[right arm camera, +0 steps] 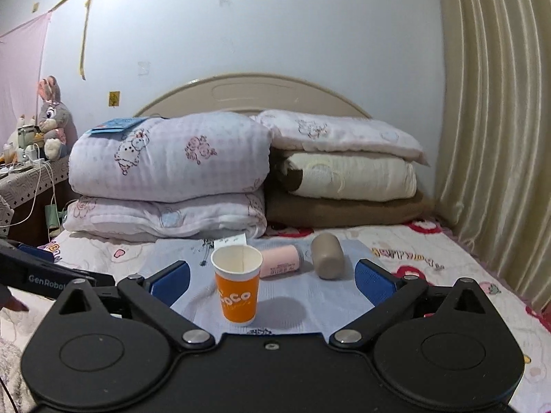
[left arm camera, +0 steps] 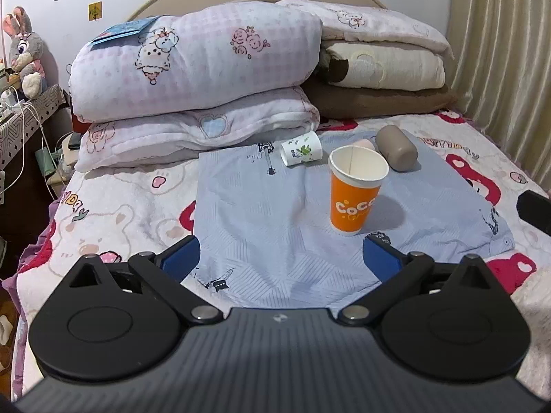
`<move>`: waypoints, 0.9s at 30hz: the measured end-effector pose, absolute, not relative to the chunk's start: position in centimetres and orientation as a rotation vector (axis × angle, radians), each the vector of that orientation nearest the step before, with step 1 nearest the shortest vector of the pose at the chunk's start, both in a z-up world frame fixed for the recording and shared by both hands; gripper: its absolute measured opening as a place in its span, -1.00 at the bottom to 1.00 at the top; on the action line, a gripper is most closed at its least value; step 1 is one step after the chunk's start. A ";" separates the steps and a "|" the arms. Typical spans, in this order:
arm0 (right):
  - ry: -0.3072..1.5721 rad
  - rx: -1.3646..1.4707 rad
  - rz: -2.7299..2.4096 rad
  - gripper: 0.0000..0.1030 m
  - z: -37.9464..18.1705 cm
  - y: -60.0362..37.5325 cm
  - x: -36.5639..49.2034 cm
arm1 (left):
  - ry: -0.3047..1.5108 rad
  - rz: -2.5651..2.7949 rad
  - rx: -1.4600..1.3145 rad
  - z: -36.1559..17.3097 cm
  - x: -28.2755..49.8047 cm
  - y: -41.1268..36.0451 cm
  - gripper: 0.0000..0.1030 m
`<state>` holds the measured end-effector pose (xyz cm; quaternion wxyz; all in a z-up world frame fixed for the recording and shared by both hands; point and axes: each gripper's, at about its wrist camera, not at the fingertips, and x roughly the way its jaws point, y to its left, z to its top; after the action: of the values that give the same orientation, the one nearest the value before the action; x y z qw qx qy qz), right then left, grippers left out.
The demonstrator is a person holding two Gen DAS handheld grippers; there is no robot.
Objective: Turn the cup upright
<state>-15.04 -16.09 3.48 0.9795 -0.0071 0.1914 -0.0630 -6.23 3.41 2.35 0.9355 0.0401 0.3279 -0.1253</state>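
We hold our left gripper [left arm camera: 281, 256] with its jaws spread wide and nothing between them. The orange cup [left arm camera: 356, 191] stands upright on the blue cloth [left arm camera: 261, 206], just ahead and toward the right finger. Our right gripper [right arm camera: 272, 277] is likewise wide apart and bare; there the cup [right arm camera: 237, 284] stands between the fingers, nearer the left one. Beyond it lie a white cup [left arm camera: 301, 148], a pink cup [right arm camera: 280, 265] and a grey cup [right arm camera: 327, 256], all on their sides.

Cups: four in total. One orange paper cup [left arm camera: 356, 191], one white printed cup [left arm camera: 300, 152], one pink cup [right arm camera: 280, 265], one grey-brown cup [left arm camera: 396, 152]. Cloth [left arm camera: 268, 227]: one.
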 end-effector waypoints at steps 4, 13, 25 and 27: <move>0.410 -0.006 -0.138 1.00 3.4 -16.1 -14.8 | 0.703 -0.258 0.078 2.3 -6.0 3.5 1.00; 0.460 0.035 -0.150 1.00 3.2 -16.5 -14.3 | 0.776 -0.254 0.104 1.9 -5.4 3.0 1.00; 0.487 0.020 -0.182 1.00 3.2 -16.8 -14.0 | 0.815 -0.234 0.136 1.7 -4.9 2.8 1.00; 0.496 0.016 -0.186 1.00 3.1 -16.8 -13.9 | 0.819 -0.232 0.141 1.6 -4.8 2.7 1.00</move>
<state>-13.93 -16.79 3.11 0.9651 0.0078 0.2450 -0.0920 -4.80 2.73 1.62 0.9084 0.0683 0.3969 -0.1123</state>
